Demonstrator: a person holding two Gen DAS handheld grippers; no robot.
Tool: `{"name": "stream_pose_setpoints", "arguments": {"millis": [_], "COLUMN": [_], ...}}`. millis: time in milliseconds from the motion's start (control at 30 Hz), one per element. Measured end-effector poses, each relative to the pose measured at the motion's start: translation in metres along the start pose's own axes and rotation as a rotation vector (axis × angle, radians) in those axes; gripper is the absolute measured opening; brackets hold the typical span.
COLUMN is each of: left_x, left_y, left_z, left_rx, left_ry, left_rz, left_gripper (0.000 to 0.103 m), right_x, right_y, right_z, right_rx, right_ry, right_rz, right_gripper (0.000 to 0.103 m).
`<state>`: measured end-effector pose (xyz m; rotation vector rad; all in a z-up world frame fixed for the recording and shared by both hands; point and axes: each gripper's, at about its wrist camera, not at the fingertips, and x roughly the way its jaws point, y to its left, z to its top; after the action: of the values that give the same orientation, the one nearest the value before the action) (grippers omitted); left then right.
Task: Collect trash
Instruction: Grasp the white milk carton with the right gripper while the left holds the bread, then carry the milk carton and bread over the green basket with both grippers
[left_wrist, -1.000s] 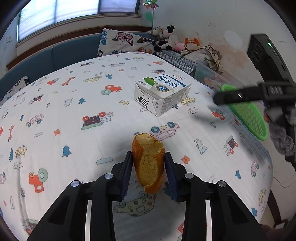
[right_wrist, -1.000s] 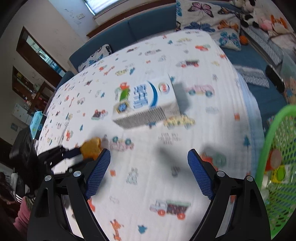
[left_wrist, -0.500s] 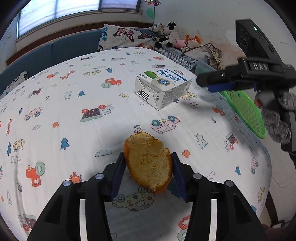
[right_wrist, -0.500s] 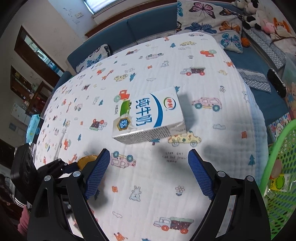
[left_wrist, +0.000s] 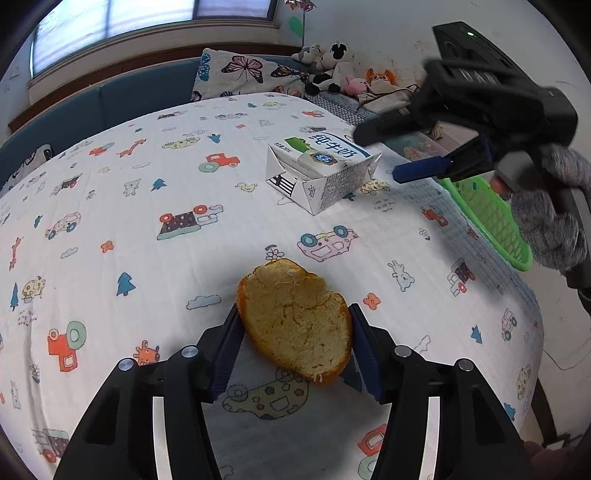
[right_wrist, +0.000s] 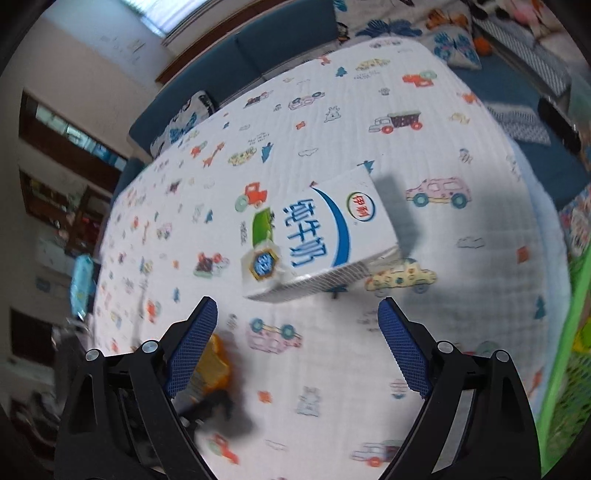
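Note:
My left gripper (left_wrist: 293, 345) is shut on a piece of orange peel (left_wrist: 295, 325), pale inner side up, held just above the cartoon-print tablecloth (left_wrist: 147, 206). A white and blue milk carton (left_wrist: 321, 170) lies on its side further back on the cloth. My right gripper (right_wrist: 297, 343) is open and empty, hovering just short of the milk carton (right_wrist: 317, 240), which lies ahead between its fingers. The right gripper (left_wrist: 406, 151) also shows in the left wrist view beside the carton. The peel (right_wrist: 212, 363) shows blurred at the lower left of the right wrist view.
A green mesh basket (left_wrist: 487, 218) hangs off the table's right edge and holds some items (right_wrist: 580, 339). A blue sofa (left_wrist: 110, 99) with a butterfly pillow (left_wrist: 243, 74) and plush toys (left_wrist: 332, 70) runs behind the table.
My left gripper has drawn back and lifted with the peel, which has turned flat side up. My right gripper has moved in towards the milk carton.

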<state>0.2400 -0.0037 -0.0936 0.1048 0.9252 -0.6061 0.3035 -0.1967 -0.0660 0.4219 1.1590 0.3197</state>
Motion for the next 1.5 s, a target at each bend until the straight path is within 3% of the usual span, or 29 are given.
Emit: {"name": "stream_pose_setpoints", "arguments": {"millis": [333, 567, 800, 900, 1233, 1500], "left_x": [-0.001, -0.002, -0.001, -0.001, -0.005, -0.011], "left_y": [0.003, 0.006, 0.006, 0.005, 0.007, -0.003], "left_z": [-0.002, -0.006, -0.005, -0.005, -0.004, -0.006], "left_rx": [-0.008, -0.022, -0.026, -0.029, -0.080, -0.101], "left_ry": [-0.011, -0.019, -0.022, -0.021, -0.034, -0.039], "left_rz": [-0.031, -0.057, -0.060, -0.056, -0.043, -0.038], "left_gripper": [0.055, 0.056, 0.056, 0.056, 0.046, 0.038], "right_x": [0.018, 0.038, 0.060, 0.061, 0.034, 0.002], "right_y": [-0.004, -0.010, -0.005, 0.001, 0.017, 0.008], "right_z": [0.031, 0.051, 0.062, 0.063, 0.036, 0.009], "right_rx": [0.286, 0.410, 0.358, 0.297, 0.061, 0.003], "right_ry": [-0.016, -0.026, 0.010, 0.009, -0.026, -0.054], "right_rz": [0.011, -0.060, -0.172, -0.205, -0.216, -0.179], "right_gripper": [0.090, 0.090, 0.089, 0.084, 0.076, 0.075]}}
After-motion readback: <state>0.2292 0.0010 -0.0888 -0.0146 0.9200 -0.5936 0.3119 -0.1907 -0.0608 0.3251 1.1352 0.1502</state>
